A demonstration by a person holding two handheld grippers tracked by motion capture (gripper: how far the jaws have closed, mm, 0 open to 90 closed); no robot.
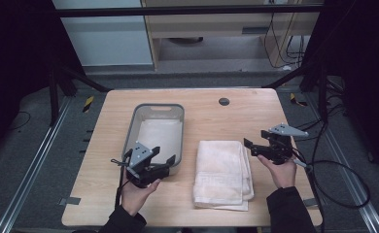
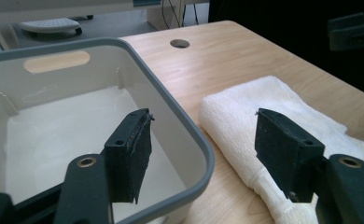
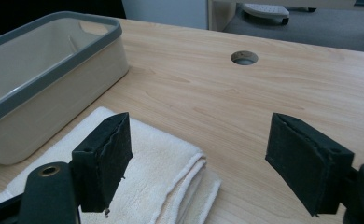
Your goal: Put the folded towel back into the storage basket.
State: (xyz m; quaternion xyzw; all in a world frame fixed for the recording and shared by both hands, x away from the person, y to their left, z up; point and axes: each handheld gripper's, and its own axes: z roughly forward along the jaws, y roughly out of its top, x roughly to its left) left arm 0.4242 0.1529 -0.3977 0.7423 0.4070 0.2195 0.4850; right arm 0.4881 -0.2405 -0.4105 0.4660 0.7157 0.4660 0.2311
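A folded white towel (image 1: 222, 172) lies on the wooden table (image 1: 207, 114), right of a pale plastic bin (image 1: 156, 116) with a grey rim. The bin holds nothing I can see. My left gripper (image 1: 164, 159) hovers open over the bin's near right corner; in the left gripper view its jaws straddle the bin's rim (image 2: 180, 116), with the towel (image 2: 273, 116) to the right. My right gripper (image 1: 256, 139) is open just right of the towel's far corner. In the right gripper view the towel (image 3: 161, 172) lies under the left jaw and the bin (image 3: 45, 74) stands beyond it.
A round cable hole (image 1: 224, 101) sits near the table's far edge. Black cables (image 1: 333, 170) trail off the right side onto the floor. Bare wood lies between the towel and the far edge. A cabinet (image 1: 216, 24) stands beyond the table.
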